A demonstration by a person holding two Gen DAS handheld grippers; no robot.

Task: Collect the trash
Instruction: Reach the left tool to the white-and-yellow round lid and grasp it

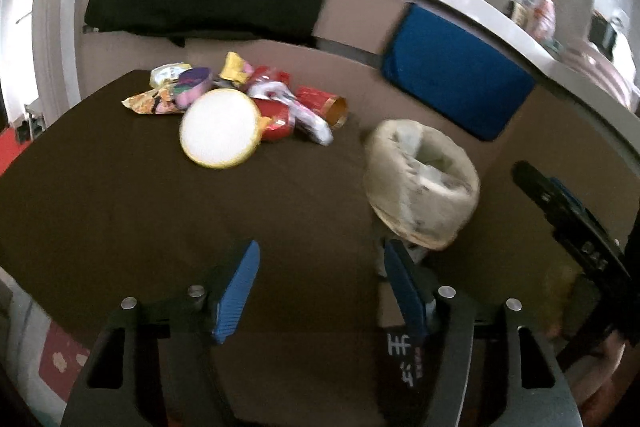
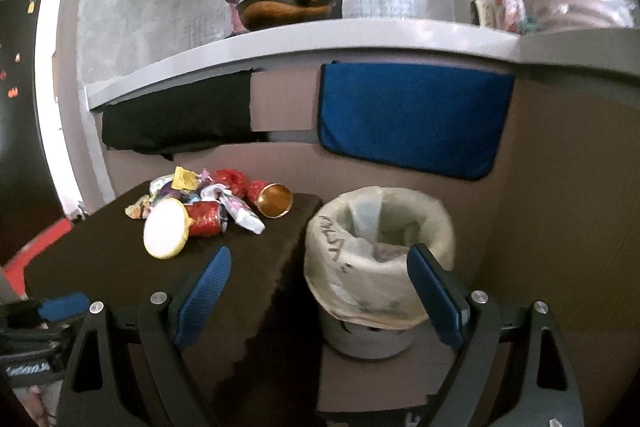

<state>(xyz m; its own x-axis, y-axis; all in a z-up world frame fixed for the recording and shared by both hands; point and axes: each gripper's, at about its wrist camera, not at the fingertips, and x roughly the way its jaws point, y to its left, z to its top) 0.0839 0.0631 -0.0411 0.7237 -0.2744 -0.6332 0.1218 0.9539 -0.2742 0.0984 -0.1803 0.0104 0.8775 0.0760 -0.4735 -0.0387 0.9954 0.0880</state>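
A heap of trash (image 1: 240,103) lies at the far side of a dark brown table (image 1: 120,207): crumpled wrappers, red cans, a round white lid with a yellow rim (image 1: 219,128) and a red tube with a gold mouth (image 1: 334,109). The same heap (image 2: 208,207) shows in the right wrist view, with the lid (image 2: 165,234) leaning at its front. A bin lined with a pale plastic bag (image 1: 420,183) (image 2: 380,259) stands off the table's right edge. My left gripper (image 1: 320,259) is open over the table, nothing between its blue pads. My right gripper (image 2: 318,265) is open above the table edge and the bin.
A blue cushion (image 2: 412,117) and a black cloth (image 2: 180,119) hang on the low wall behind the table, under a grey counter ledge (image 2: 280,39). In the left wrist view the other gripper's dark body (image 1: 572,227) sits at the right. A red floor patch (image 2: 32,255) shows left.
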